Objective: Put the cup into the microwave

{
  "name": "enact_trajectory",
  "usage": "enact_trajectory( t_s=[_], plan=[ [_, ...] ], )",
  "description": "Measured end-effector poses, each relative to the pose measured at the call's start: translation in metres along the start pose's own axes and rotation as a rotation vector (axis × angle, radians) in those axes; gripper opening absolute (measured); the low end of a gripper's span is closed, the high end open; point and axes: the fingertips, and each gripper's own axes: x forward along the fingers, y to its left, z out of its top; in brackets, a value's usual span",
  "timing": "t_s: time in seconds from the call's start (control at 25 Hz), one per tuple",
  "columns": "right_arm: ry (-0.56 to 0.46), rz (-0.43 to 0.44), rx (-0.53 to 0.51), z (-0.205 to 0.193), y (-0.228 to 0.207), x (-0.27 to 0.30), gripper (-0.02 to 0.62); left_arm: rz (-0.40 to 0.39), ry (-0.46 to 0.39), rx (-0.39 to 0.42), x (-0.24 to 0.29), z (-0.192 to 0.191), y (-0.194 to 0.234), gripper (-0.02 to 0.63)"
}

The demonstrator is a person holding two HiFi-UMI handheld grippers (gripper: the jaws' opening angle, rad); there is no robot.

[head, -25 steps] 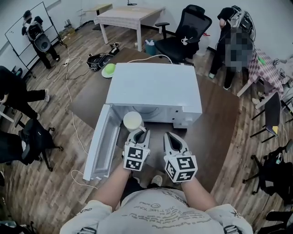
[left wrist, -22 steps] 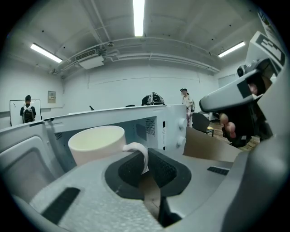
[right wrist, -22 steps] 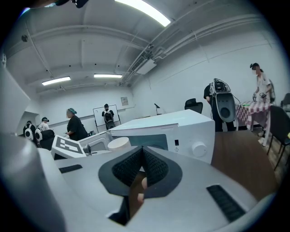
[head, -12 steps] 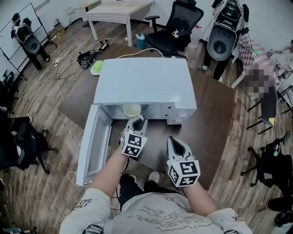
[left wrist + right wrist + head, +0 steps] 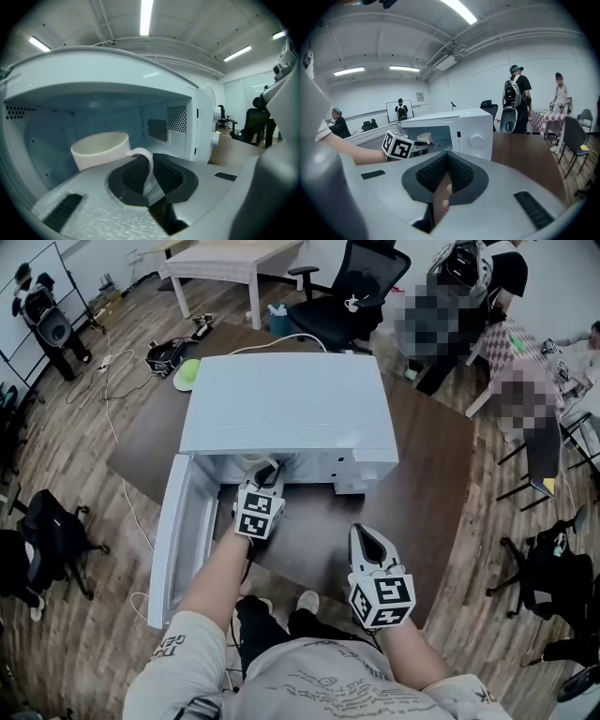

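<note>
left tool (image 5: 149,182) clamped on cup (image 5: 100,149) inside microwave (image 5: 286,413), right tool (image 5: 442,182) closed

This is looking like an open office-style lab room: black swivel chairs (image 5: 356,296) are standing on a wood-plank floor (image 5: 84,615), loose cables (image 5: 111,399) are trailing across it, a whiteboard (image 5: 391,112) is standing by the wall, and strip lights (image 5: 146,16) are glowing overhead.
</note>
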Motion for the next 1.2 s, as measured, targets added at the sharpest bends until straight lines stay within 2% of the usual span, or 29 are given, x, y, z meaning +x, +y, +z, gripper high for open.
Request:
enact_trajectory(
  t_s=[0.16, 0.44, 0.64, 0.92, 1.08, 1.2],
  plan=[
    [0.014, -0.006, 0.013, -0.002, -0.002, 0.0, 0.014, -0.009, -0.002, -0.039, 0.007, -0.006, 0.011, 0.039],
    [0.023, -0.024, 0.024, -0.001, -0.007, 0.004, 0.014, -0.028, 0.029, 0.04, 0.02, -0.017, 0.018, 0.044],
    [0.035, -0.025, 0.032, -0.005, -0.006, 0.004, 0.014, -0.032, 0.046, 0.033, 0.018, -0.02, 0.02, 0.044],
    [0.075, 0.023, 0.081, -0.014, 0.002, 0.01, 0.014, 0.024, 0.047, 0.013, 0.01, -0.021, 0.029, 0.044],
    [0.11, 0.049, 0.072, -0.025, 0.008, 0.012, 0.014, 0.049, 0.096, 0.014, -0.002, -0.031, 0.027, 0.047],
    [0.134, 0.062, 0.069, -0.032, 0.013, 0.014, 0.014, 0.07, 0.133, 0.022, -0.008, -0.039, 0.027, 0.094]
  ],
)
